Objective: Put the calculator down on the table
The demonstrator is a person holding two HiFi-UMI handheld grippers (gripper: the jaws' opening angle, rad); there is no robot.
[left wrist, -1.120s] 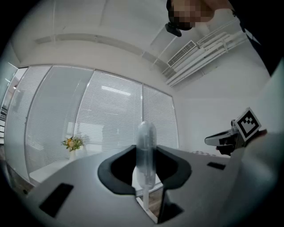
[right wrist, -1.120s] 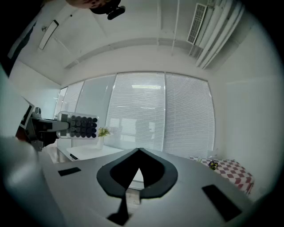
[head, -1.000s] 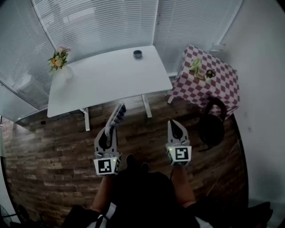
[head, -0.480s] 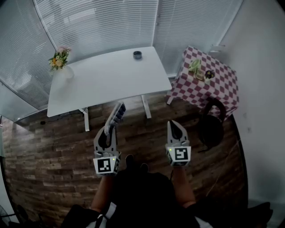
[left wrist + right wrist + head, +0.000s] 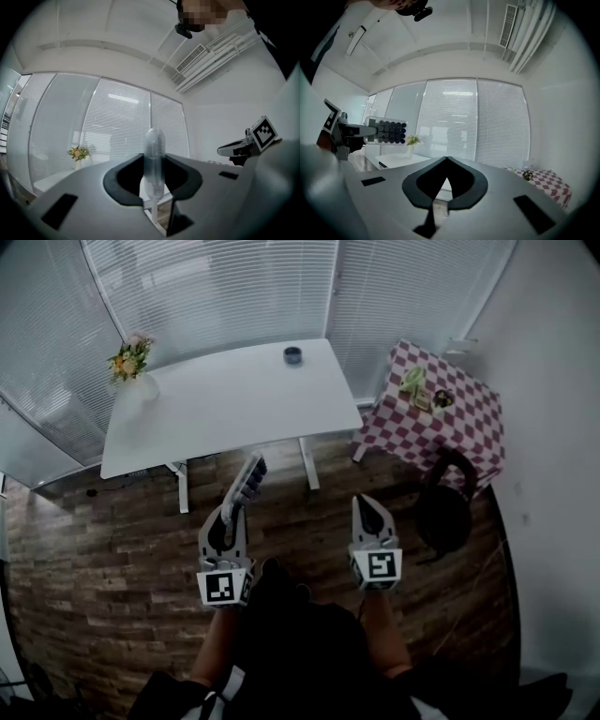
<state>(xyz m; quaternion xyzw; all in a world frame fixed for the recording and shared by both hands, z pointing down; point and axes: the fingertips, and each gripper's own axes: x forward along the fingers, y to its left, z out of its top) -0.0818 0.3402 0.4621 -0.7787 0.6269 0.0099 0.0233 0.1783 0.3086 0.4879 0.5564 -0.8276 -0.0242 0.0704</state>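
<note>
Calculator (image 5: 248,480) not on desk (image 5: 225,413) yet, pinched by one end in left gripper (image 5: 230,512) jaws, sticking out toward 12 o'clock over wood floor (image 5: 112,549). Jaws part-closed, clamped on it so no slipping during carry. White desk well off at 12, flower vase (image 5: 136,371) at its 9 o'clock end. Right gripper (image 5: 367,504) at 3 o'clock of left one, jaws pressed together, empty, idle. Guess: needs walk-up to desk before drop.
</note>
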